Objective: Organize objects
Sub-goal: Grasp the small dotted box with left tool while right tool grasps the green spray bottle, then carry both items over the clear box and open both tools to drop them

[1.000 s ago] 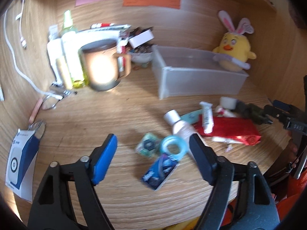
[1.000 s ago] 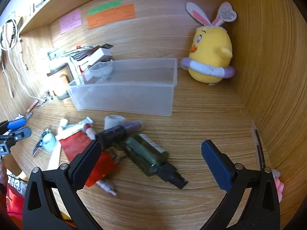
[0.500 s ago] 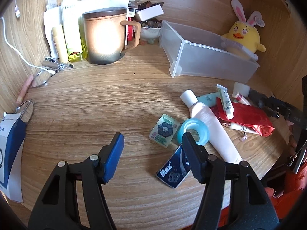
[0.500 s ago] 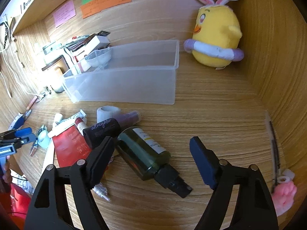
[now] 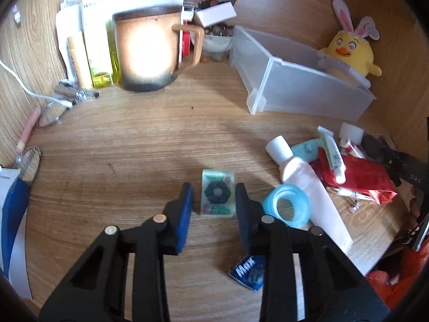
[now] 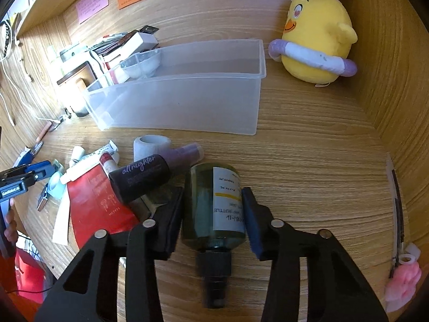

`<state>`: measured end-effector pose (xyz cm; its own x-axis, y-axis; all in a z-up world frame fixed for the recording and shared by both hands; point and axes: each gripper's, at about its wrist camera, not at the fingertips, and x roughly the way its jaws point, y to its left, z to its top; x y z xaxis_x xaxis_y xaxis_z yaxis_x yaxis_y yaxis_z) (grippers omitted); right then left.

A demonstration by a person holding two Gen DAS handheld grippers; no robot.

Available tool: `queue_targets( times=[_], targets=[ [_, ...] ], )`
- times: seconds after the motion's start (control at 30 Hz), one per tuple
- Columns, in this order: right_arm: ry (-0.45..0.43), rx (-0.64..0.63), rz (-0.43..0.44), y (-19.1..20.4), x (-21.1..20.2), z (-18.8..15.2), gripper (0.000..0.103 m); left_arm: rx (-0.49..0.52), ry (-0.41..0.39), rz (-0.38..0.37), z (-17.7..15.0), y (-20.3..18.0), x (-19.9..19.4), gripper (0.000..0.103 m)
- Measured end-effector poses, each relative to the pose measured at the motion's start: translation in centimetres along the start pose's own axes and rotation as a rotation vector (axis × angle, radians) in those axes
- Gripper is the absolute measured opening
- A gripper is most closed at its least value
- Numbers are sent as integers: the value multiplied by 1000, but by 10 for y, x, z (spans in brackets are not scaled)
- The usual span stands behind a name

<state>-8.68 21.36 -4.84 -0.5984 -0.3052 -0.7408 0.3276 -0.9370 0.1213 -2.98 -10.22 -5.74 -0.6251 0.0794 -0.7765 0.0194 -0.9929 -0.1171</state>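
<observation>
**A:** What is the left gripper (image 5: 213, 197) doing?

**B:** Its jaws are closing around a small clear green packet with a dark hexagonal disc inside (image 5: 218, 192), which lies flat on the wooden desk (image 5: 128, 145) between the two blue pads. There is a visible gap on the left side; on the right the pad looks close to touching, though I cannot tell whether it presses.

**A:** What sits near it?

**B:** Just right of the right finger is a light blue ring (image 5: 287, 206), and beyond that a white squeeze tube with a white cap (image 5: 303, 177) and a red foil pouch (image 5: 367, 179). Under that finger lies a dark blue sachet printed "Max" (image 5: 248, 271). Ahead and to the right stands the empty translucent plastic bin (image 5: 295, 86).

**A:** And the right gripper (image 6: 213, 201)?

**B:** Its jaws are closing too, with a dark green glass bottle with a white label and black screw cap (image 6: 211, 209) lying on its side between them, cap toward the camera. Both pads sit against or right at the bottle's sides.

**A:** Anything beside it?

**B:** A black tube marked "allnighter" (image 6: 140, 178) lies just left of the left finger. The bin is ahead, and a yellow plush chick with bunny ears (image 6: 316, 37) is far ahead to the right.
</observation>
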Motion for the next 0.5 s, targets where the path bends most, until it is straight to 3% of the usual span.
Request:
queue_targets(
  times=[0.07,0.27,0.5],
  targets=[
    [-9,-2,-11,-1,-2,0,38,5,-4,7,1,-1,1,25],
    [-56,11,-34,-5,-11,5,38,-8,-24,6,7,-3,3,24],
    [-128,12,-48,-8,-28,20,38,2,-109,-24,33,-14,-11,24]
  ],
)
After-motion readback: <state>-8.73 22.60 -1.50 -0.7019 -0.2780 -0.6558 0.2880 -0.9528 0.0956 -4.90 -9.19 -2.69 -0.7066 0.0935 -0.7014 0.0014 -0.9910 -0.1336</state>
